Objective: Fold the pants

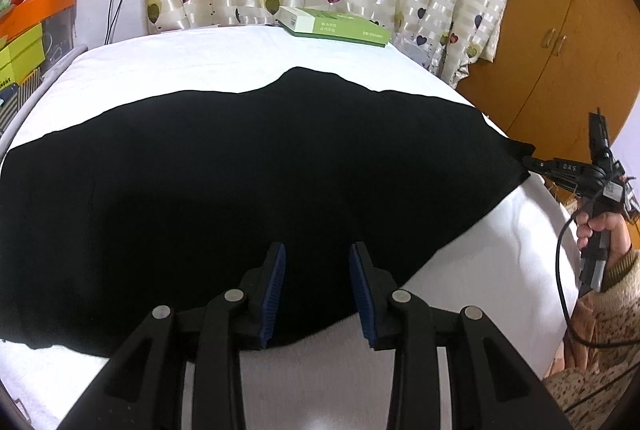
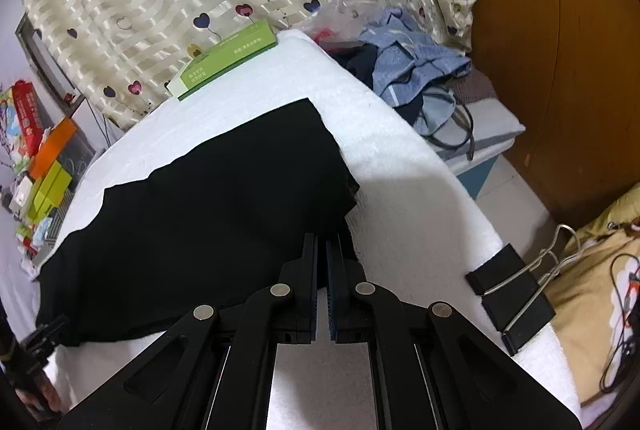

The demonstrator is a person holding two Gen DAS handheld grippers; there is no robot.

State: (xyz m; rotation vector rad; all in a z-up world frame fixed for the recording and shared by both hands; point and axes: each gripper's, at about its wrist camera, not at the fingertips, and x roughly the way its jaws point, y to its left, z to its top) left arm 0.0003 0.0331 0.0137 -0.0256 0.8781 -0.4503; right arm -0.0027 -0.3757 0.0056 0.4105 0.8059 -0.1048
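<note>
Tabletop (image 1: 168,62): covered in white cloth, it carries everything; bare white shows along the far side and at your right end, so you have room to carry a fold that way.
Pants (image 1: 248,166): black, spread flat across the middle of the tabletop, with the right end reaching the table edge.
Green box (image 1: 340,26): sits at the far edge, well apart from the pants — unlikely to get in your way.
Left gripper (image 1: 318,282): released, its pads spread wide above the near hem, holding nothing.
Right gripper (image 2: 323,250): clenched at the right-end corner of the pants; the left view suggests it is pinching the fabric, though black on black makes the bite hard to confirm.
Binder clip (image 2: 510,302): clamps the white cloth at the near right edge, just beside your right gripper.
Risk: with only one corner held, pulling could drag the whole pants sideways or off the right edge.
Risk: a low sweep near the binder clip could snag the fabric.
</note>
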